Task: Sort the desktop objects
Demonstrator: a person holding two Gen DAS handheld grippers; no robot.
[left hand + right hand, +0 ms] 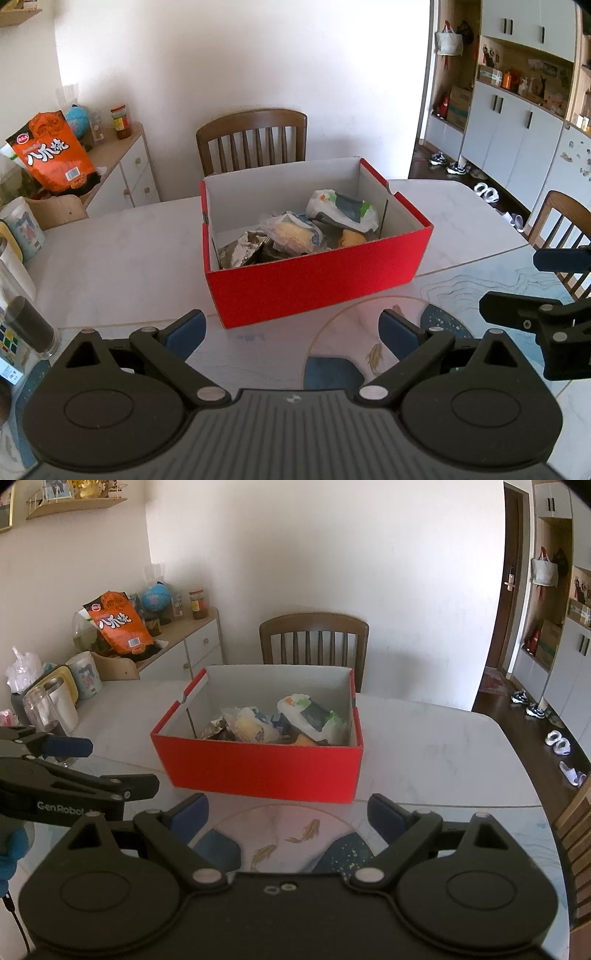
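- The left gripper point(291, 334) is held with its blue-padded fingers point(186, 330) spread wide apart; nothing is gripped between them.
- The right gripper point(288, 818) is likewise seen with its fingers point(384, 818) parted and nothing between them.
- In the left wrist view, the right gripper is seen at 3 o'clock; in the right wrist view, the left gripper is seen at 9 o'clock, with a blue-gloved hand point(13, 845) below it.
- A red cardboard box point(314, 280) is placed on the white marble table point(122, 258), at 12 o'clock of both grippers and apart from their fingertips.
- Inside the box, several crumpled snack packets are piled: a white and green wrapper point(341, 208) toward the far right, a clear packet with yellow contents point(295, 230) in the middle, and a silver foil wrapper point(242, 251) at the near left.
- A round placemat with goldfish point(291, 834) is laid on the table just below both grippers, its far edge near the box's front wall.
- A wooden chair point(253, 140) is set behind the table at 12 o'clock.
- An orange snack bag point(55, 153) is stood on a sideboard point(129, 162) at 10 o'clock.
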